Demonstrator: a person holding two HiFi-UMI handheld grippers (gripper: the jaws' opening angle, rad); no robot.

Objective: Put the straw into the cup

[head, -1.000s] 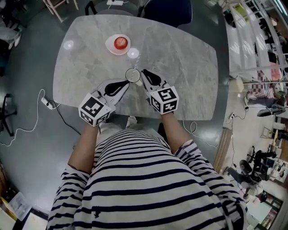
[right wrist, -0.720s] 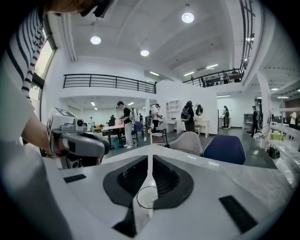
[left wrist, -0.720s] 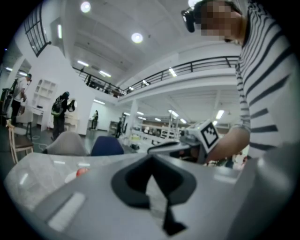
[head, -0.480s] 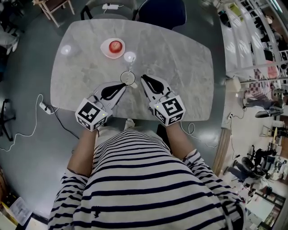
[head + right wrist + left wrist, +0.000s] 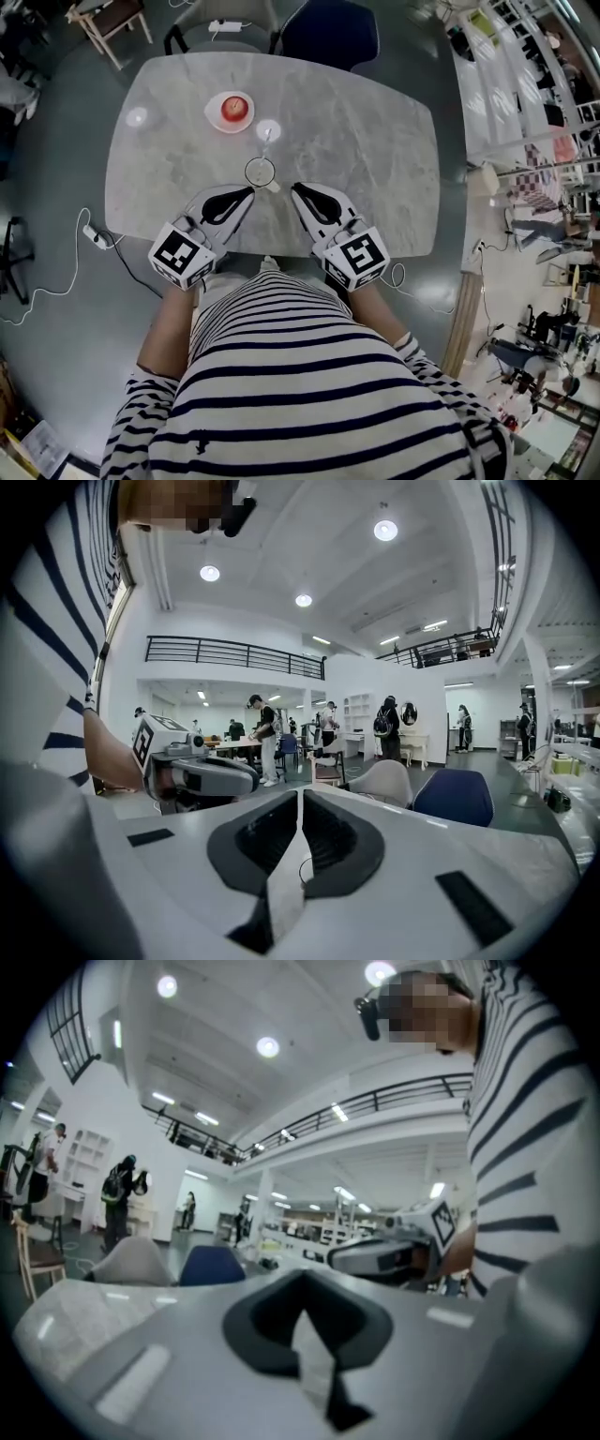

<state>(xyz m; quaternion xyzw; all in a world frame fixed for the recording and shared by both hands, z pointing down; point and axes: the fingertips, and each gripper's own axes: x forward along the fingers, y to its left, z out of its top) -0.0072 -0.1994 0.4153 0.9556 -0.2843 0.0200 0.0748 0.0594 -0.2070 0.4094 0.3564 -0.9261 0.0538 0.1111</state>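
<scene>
Cup [image 5: 260, 172] is judged light and tippable; straw, not clearly made out, is best pinched gently mid-length. Left gripper [image 5: 249, 191] and right gripper [image 5: 295, 188] are clenched on nothing.

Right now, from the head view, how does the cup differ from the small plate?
The cup is clear glass; the plate is opaque pale pink. The cup stands just ahead of the left gripper and right gripper; the plate lies farther off. The plate holds a round red thing; the cup's contents cannot be told. Both look round from above and rest on the marble table.
</scene>
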